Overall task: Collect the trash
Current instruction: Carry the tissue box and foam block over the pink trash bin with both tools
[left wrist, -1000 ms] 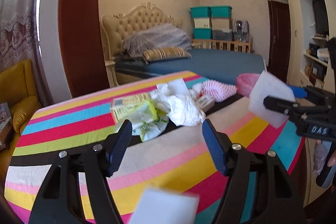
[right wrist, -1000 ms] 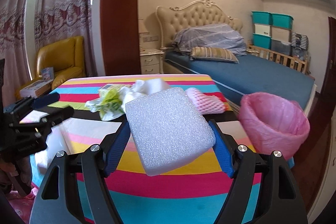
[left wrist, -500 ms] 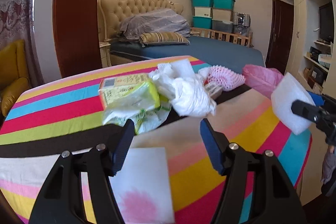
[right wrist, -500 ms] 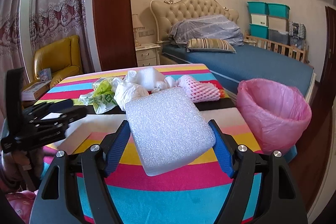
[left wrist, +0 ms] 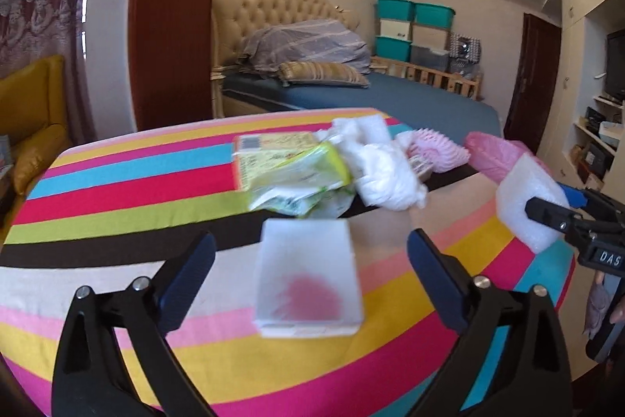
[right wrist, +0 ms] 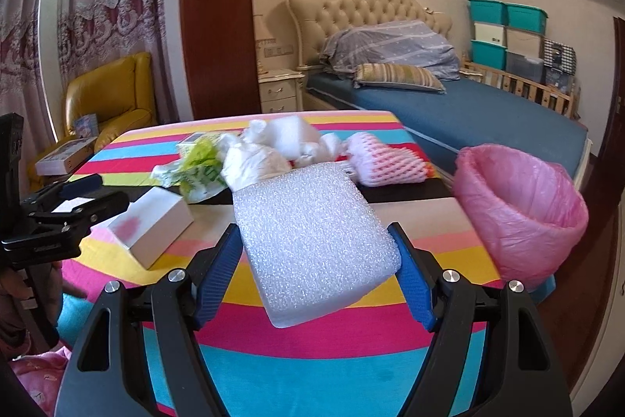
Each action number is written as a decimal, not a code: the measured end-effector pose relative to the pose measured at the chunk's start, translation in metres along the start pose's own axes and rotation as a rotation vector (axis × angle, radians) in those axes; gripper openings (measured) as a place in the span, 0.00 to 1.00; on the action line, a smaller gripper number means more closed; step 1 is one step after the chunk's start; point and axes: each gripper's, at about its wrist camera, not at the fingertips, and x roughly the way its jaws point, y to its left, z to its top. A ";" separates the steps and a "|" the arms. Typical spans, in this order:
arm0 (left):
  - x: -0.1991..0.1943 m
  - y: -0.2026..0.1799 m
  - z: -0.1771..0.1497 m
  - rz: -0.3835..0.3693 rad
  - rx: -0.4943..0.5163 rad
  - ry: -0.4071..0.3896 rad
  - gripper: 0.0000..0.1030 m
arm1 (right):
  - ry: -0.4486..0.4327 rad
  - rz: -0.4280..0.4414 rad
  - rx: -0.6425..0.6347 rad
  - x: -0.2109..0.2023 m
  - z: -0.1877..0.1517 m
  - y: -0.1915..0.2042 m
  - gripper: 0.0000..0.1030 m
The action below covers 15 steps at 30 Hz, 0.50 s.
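Note:
A white box with a pink blotch (left wrist: 308,276) lies flat on the striped tablecloth (left wrist: 117,190). My left gripper (left wrist: 310,241) straddles it; its jaws are opening and stand wide, with neither pad touching the box. My right gripper (right wrist: 314,233) is shut on a white foam block (right wrist: 312,241), held above the table's near edge. Behind the box sits a trash pile: a yellow-green packet (left wrist: 285,167), a crumpled white bag (left wrist: 386,174) and a pink foam net (left wrist: 441,151). A pink-lined bin (right wrist: 523,210) stands at the table's right side.
A bed (right wrist: 468,104) with a tufted headboard is behind the table. At the left stands a yellow armchair (right wrist: 105,96) with a box beside it. Teal storage bins (right wrist: 504,14) are stacked in the far corner. A person's hand (left wrist: 617,311) holds the right gripper's handle.
My left gripper moved forward and down over the table and its jaws spread much wider. The white box, earlier at the frame's bottom edge, now lies between them. The right gripper kept hold of the foam.

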 end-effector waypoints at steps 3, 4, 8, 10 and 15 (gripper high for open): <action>0.007 0.004 -0.006 0.018 0.029 0.062 0.94 | 0.006 0.016 -0.007 0.001 0.000 0.009 0.69; 0.012 0.004 -0.008 0.016 0.038 0.088 0.94 | 0.005 0.017 -0.011 0.000 0.001 0.011 0.69; 0.032 0.002 -0.016 0.004 0.071 0.183 0.94 | -0.001 0.013 -0.026 -0.004 0.004 0.016 0.70; 0.039 0.002 -0.015 0.010 0.059 0.216 0.93 | 0.003 0.012 -0.020 -0.003 0.003 0.015 0.70; 0.056 0.009 -0.020 -0.022 0.021 0.305 0.63 | 0.021 0.015 -0.016 0.003 0.000 0.014 0.70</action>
